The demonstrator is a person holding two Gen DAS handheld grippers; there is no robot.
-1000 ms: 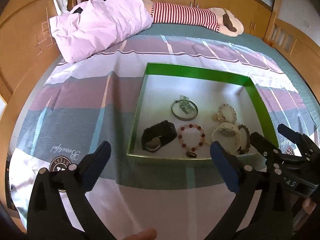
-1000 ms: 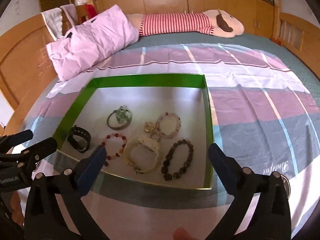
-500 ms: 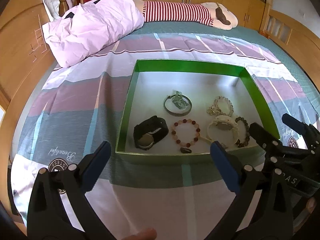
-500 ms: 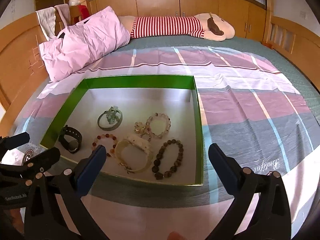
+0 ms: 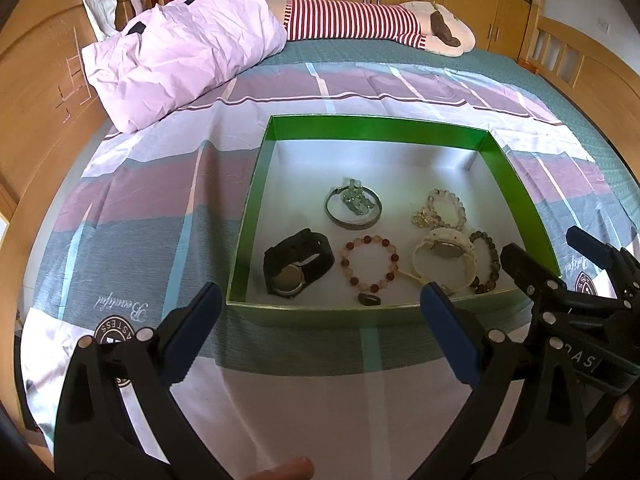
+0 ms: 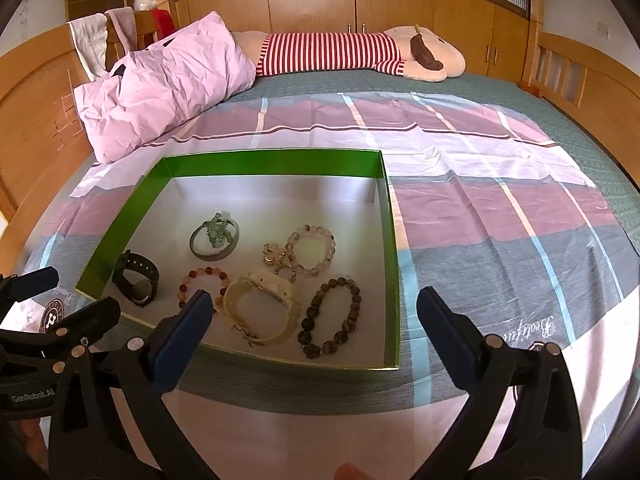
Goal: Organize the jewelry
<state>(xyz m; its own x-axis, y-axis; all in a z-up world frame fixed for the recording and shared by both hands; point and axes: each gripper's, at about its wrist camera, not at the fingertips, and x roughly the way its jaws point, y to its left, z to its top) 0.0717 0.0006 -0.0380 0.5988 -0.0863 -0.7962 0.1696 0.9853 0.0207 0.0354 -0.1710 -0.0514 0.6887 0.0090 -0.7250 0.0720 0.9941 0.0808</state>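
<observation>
A green box [image 5: 380, 126] [image 6: 264, 158] with a silver floor lies on the bed. Inside it lie a black watch [image 5: 298, 266] [image 6: 136, 278], a metal bangle with a green charm [image 5: 352, 204] [image 6: 214, 236], a red bead bracelet [image 5: 370, 264] [image 6: 202, 282], a cream watch [image 5: 444, 256] [image 6: 262, 306], a pale bead bracelet [image 5: 444, 208] [image 6: 310, 248] and a dark bead bracelet [image 5: 486, 262] [image 6: 330, 316]. My left gripper [image 5: 320, 312] and right gripper [image 6: 314, 312] both hover open, empty, near the box's front edge.
A striped sheet [image 6: 500, 208] covers the bed. At the far end lie a pink pillow [image 5: 180, 64] and a striped plush toy [image 5: 372, 26]. Wooden bed rails [image 5: 36, 100] run along both sides. The right gripper's body [image 5: 580, 304] shows at the left view's right edge.
Both grippers have pulled back and risen slightly, so the box sits a little farther away and lower in each view. The jewelry has not moved.
</observation>
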